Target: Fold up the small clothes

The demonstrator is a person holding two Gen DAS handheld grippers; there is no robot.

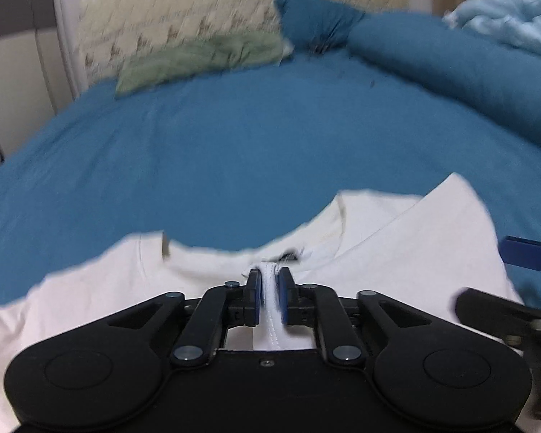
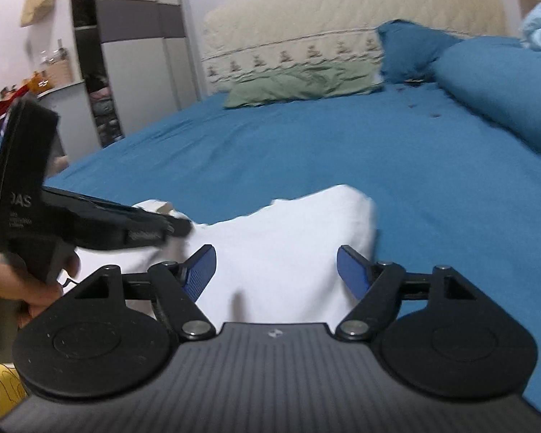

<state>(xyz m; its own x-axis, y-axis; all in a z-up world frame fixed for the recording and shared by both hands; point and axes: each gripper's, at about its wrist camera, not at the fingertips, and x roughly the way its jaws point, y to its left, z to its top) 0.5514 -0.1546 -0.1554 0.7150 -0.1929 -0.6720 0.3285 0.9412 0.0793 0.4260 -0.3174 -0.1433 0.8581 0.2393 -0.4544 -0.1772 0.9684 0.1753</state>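
Observation:
A small white T-shirt (image 1: 396, 252) lies on the blue bed sheet (image 1: 234, 151), collar end away from me. My left gripper (image 1: 269, 285) is shut on a stitched white fold of the shirt near the collar. In the right wrist view the same shirt (image 2: 288, 245) lies under my right gripper (image 2: 276, 270), which is open with its blue pads just above the cloth and holds nothing. The left gripper (image 2: 176, 227) shows at the left of that view, on the shirt's edge.
A green pillow (image 2: 299, 84) and a cream quilted headboard (image 2: 342, 18) stand at the far end of the bed. A rolled blue duvet (image 2: 505, 101) lies at the right. A wardrobe (image 2: 133, 54) stands to the left of the bed.

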